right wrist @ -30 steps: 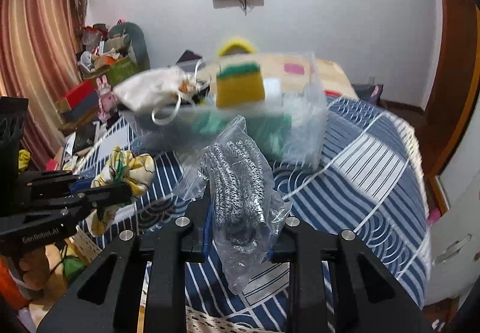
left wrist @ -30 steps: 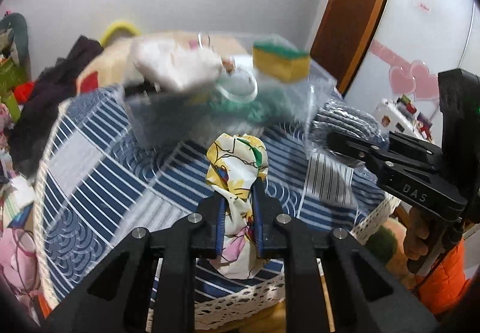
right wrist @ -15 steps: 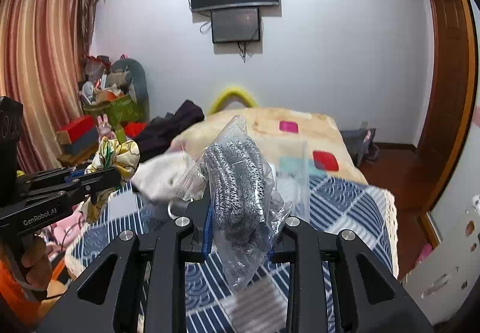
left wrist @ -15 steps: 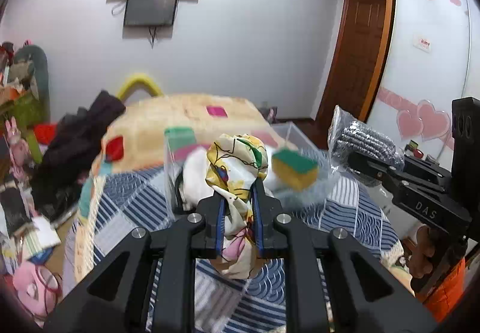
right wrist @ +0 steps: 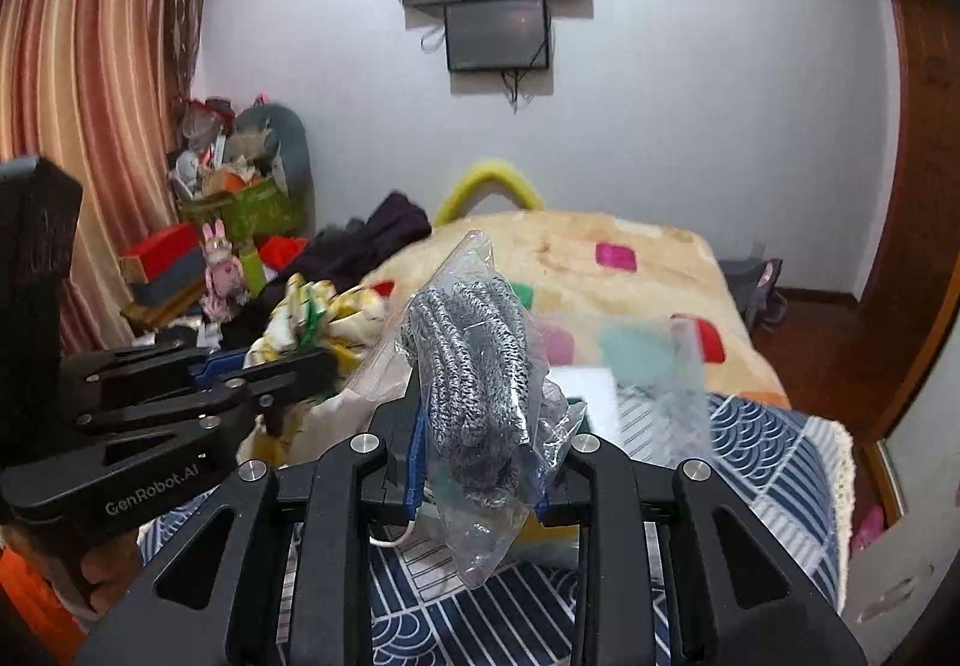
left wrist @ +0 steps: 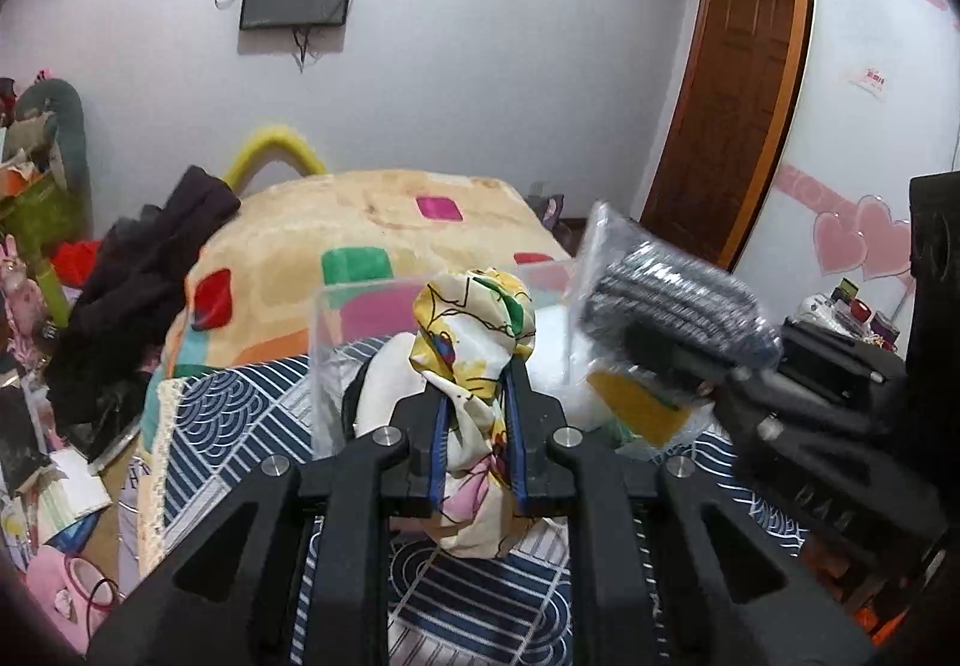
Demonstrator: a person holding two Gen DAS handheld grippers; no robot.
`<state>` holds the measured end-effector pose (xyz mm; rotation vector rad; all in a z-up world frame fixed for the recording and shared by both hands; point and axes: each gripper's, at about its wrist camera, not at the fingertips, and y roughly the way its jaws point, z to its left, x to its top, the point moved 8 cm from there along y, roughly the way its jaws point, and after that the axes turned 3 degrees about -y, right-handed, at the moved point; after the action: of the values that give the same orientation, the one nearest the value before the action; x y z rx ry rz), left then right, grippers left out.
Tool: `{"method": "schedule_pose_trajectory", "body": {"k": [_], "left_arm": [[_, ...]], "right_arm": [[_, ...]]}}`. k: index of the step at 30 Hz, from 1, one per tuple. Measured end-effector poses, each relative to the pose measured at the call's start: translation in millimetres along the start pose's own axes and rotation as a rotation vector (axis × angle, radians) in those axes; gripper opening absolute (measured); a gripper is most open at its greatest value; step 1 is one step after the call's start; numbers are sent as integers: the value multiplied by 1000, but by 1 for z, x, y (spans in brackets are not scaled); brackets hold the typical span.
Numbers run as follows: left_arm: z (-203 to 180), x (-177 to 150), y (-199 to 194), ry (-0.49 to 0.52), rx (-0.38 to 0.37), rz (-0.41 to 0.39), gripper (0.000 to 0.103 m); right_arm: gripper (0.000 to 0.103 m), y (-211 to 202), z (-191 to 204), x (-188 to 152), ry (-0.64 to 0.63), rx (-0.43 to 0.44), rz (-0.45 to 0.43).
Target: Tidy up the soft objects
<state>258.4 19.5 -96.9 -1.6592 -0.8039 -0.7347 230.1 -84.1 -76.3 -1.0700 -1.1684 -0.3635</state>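
My left gripper [left wrist: 477, 384] is shut on a yellow and white patterned cloth bundle [left wrist: 471, 330], held above the near edge of a clear plastic box [left wrist: 327, 360]. My right gripper [right wrist: 477, 414] is shut on a clear bag of grey knit gloves [right wrist: 474, 378], also raised over the box [right wrist: 684, 366]. In the left wrist view the bag [left wrist: 666, 300] and right gripper sit close on the right. In the right wrist view the cloth bundle [right wrist: 324, 318] sits close on the left. A white cloth item [left wrist: 384, 390] and a yellow-green sponge [left wrist: 642, 402] lie in the box.
The box stands on a table with a blue and white patterned cloth [left wrist: 228, 426]. Behind it is a bed with a cream blanket [right wrist: 600, 258] and dark clothes [left wrist: 138, 276]. Clutter fills the left wall [right wrist: 234, 210]; a wooden door [left wrist: 732, 126] is on the right.
Both grippers rose from the tabletop with their loads, tilted up toward the far wall and moved closer together over the clear box.
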Motion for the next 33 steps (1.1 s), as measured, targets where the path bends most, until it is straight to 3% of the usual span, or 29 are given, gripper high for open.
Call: {"method": "schedule_pose_trajectory", "body": {"k": [6, 14, 20, 23, 25, 30, 33], "left_arm": [[15, -17, 41, -57, -5, 98, 16], [23, -21, 56, -74, 10, 110, 21], [25, -20, 45, -78, 14, 114, 29], [25, -17, 36, -78, 11, 101, 33], [25, -14, 28, -77, 9, 83, 39], [17, -6, 7, -63, -1, 39, 52], [12, 0, -8, -52, -3, -1, 63]], "right_arm": [[24, 40, 0, -22, 2, 2, 109], [29, 47, 6, -22, -54, -24, 121], [41, 43, 4, -18, -55, -27, 125], [53, 36, 4, -14, -57, -26, 107], [60, 28, 2, -11, -55, -34, 84], [65, 9, 1, -3, -51, -38, 36], [73, -5, 1, 4, -57, -48, 0]]}}
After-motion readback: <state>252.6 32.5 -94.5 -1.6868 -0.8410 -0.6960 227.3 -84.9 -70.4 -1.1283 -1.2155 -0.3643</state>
